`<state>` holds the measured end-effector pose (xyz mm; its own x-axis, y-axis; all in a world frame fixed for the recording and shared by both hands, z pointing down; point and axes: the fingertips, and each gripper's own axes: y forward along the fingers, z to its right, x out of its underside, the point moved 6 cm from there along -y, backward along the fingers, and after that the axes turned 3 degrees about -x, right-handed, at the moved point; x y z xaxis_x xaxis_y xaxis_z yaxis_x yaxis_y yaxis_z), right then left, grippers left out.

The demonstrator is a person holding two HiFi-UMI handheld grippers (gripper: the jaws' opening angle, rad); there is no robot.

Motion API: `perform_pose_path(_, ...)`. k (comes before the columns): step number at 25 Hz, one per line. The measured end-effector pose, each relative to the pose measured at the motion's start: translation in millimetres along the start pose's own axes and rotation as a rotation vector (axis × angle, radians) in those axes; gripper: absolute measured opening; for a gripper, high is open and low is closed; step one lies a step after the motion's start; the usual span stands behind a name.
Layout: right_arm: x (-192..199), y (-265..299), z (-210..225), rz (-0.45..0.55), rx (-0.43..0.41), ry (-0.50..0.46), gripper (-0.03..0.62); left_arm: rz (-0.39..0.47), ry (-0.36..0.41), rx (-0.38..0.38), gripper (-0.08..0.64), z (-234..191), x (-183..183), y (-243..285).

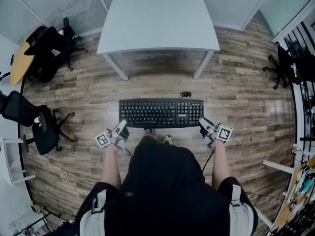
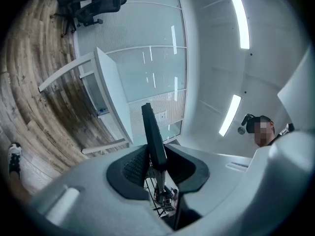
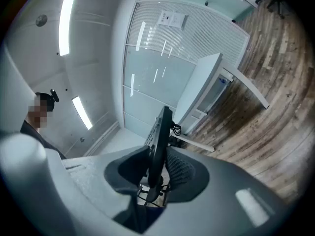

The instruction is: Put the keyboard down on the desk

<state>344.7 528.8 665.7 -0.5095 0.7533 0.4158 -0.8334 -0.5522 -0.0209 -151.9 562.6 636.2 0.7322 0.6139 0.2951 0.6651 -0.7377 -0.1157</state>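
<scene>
left tool point(image 1: 122, 128) and right tool point(image 1: 203, 123) grip opposite ends of the keyboard point(image 1: 161, 113) spanning between them.

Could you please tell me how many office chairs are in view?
3 chairs: one upper left, one mid left, one at the right edge; more may be hidden.

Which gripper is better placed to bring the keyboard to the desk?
Neither. The left gripper and the right gripper each clamp one end of the keyboard, and the desk lies centred ahead, so both should probably carry it together.
</scene>
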Motion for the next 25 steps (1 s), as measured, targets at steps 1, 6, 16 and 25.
perform_pose_path(1, 0, 1, -1, -0.002, -0.007, -0.005, 0.110, 0.000, 0.002, -0.002, 0.089, -1, 1, -2)
perform_pose_path(6, -1, 3, -3, -0.009, -0.009, -0.004, 0.110, 0.006, 0.004, -0.003, 0.089, -2, 3, -5)
perform_pose_path(16, 1, 6, 0, -0.041, 0.011, 0.004, 0.114, 0.011, 0.001, -0.008, 0.091, -3, 1, -6)
perform_pose_path(25, -2, 30, 4, -0.055, 0.039, 0.021, 0.114, 0.003, -0.014, -0.026, 0.093, -16, -19, -7)
